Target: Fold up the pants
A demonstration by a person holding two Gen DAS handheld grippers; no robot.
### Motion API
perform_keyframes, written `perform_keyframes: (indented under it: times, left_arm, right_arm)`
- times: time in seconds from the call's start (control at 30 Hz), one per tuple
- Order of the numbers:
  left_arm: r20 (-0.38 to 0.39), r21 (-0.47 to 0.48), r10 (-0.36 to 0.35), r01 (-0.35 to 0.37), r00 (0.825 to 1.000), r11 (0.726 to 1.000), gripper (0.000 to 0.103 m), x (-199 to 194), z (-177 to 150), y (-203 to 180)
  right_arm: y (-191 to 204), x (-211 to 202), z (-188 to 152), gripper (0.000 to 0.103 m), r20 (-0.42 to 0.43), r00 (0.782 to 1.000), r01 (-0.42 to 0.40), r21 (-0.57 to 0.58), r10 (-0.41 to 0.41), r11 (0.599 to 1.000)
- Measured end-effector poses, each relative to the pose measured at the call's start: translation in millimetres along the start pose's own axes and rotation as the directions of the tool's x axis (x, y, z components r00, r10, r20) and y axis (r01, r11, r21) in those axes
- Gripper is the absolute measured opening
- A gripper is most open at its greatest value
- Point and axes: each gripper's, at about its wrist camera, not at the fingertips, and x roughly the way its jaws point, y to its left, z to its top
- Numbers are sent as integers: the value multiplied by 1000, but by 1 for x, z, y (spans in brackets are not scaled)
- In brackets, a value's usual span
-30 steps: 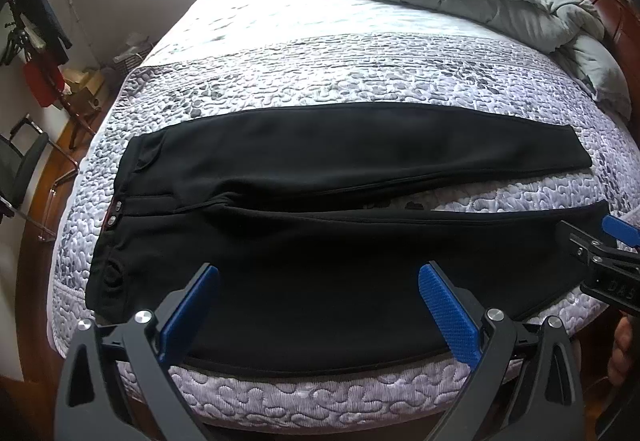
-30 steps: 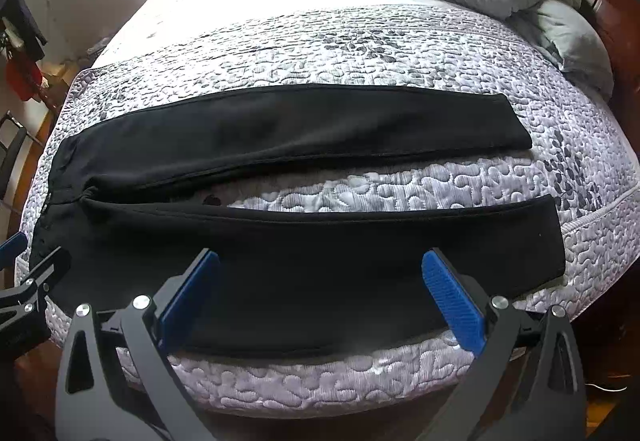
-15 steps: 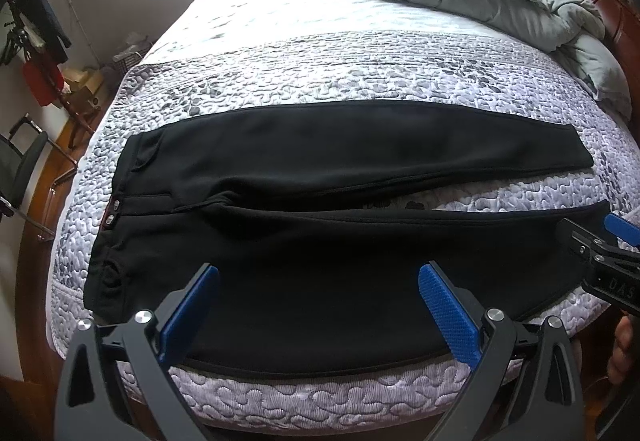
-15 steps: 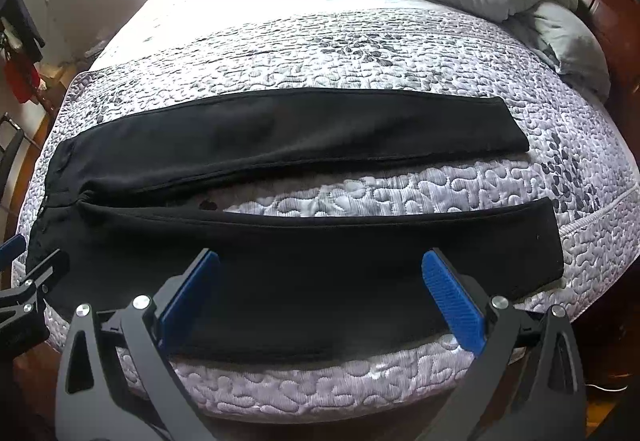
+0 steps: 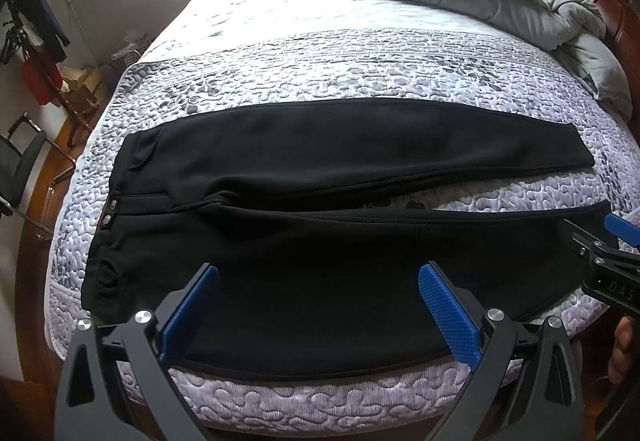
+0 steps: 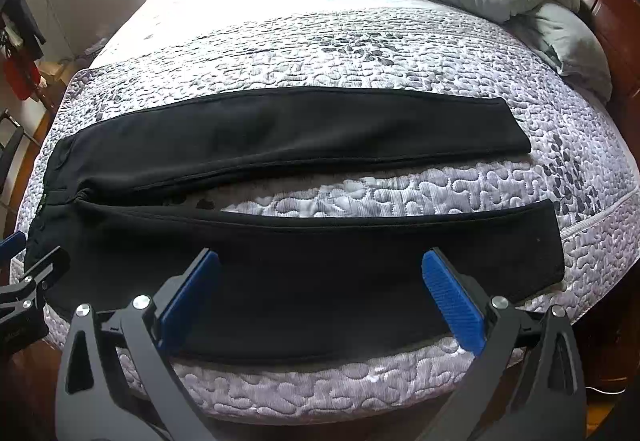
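Pants (image 5: 320, 273): flat on bed (image 5: 320, 73), unfolded, legs apart; long axis crosswise to our fingers.
Left gripper (image 5: 318, 315): spread wide, empty, over near leg, nearer waist.
Right gripper (image 6: 320, 305): spread wide, empty, nearer cuff.
Next: we judge near leg over far leg.

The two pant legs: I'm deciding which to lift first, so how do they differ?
The near leg lies at the mattress edge under both open grippers; the far leg lies mid-bed, beyond them. The near cuff reaches further right than the far cuff. Both are black, flat, and joined at the waist.
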Motion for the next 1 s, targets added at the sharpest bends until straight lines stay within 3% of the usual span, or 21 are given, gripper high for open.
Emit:
perform_keyframes:
  times: [0.33,0.5,0.63,0.8,0.93,1.0]
  left_arm:
    - [-3,5,-4,4,1000,1000,100,4,0,-1]
    - [-26,34,-32,33,999,999,100,20,13,-9]
    - [0,78,-40,40,999,996,100,37,42,-28]
    - [14,80,-96,94,995,992,100,53,82,-52]
    - [34,68,-144,142,989,988,100,67,111,-66]
    - [32,83,-165,161,986,983,100,78,125,-74]
  right_arm:
    - [1,4,0,101,-4,1000,-10,-8,10,1000]
    - [-9,11,12,101,8,1000,-16,-68,16,998]
    - [-57,33,46,101,2,997,82,-81,-83,993]
    - [-136,66,92,101,-33,998,46,-19,-47,999]
    - [-194,115,141,101,-81,987,134,-68,-139,989]
    - [-218,140,159,101,-113,984,128,-70,-135,989]
